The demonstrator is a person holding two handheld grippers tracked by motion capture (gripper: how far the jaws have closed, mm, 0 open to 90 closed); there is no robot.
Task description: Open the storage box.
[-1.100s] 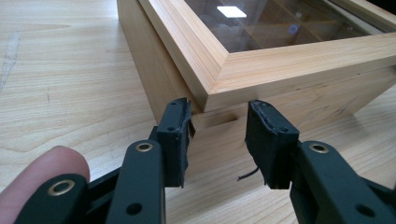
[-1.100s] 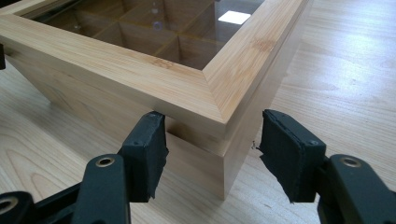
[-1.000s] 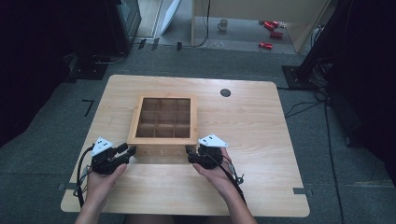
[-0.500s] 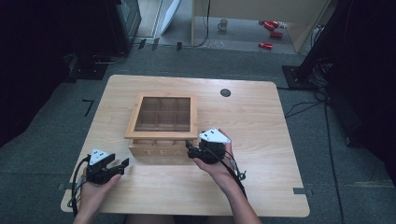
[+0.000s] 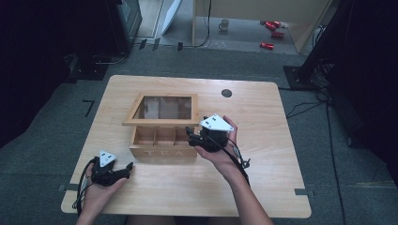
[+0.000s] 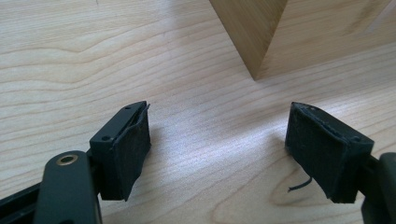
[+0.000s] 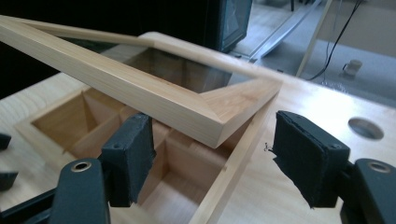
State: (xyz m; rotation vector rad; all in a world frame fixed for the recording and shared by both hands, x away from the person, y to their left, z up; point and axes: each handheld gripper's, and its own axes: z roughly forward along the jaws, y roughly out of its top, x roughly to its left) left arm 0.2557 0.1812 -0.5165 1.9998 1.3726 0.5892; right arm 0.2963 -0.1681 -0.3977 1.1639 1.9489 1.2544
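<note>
A wooden tea box (image 5: 162, 140) sits near the middle of the counter (image 5: 263, 178), its front face lettered TEA. Its glass-paned lid (image 5: 162, 110) is raised at the front and tilted, hinged along the far edge, so the front row of compartments shows beneath it.

The right hand (image 5: 220, 152) reaches in from the bottom, forearm angled up and to the left, palm cupping the right gripper (image 5: 192, 136) at the box's front right corner. In the right gripper view the jaws stand wide apart, gripping nothing; the lid's near corner (image 7: 224, 123) hangs between and just beyond them, and the open compartments (image 7: 140, 154) lie below.

The left hand (image 5: 101, 187) rests low at the front left of the counter, well apart from the box, holding the left gripper (image 5: 126, 169) pointed to the right. Its jaws are also spread wide over bare wood, with a bottom corner of the box (image 6: 254, 42) ahead of them.
</note>
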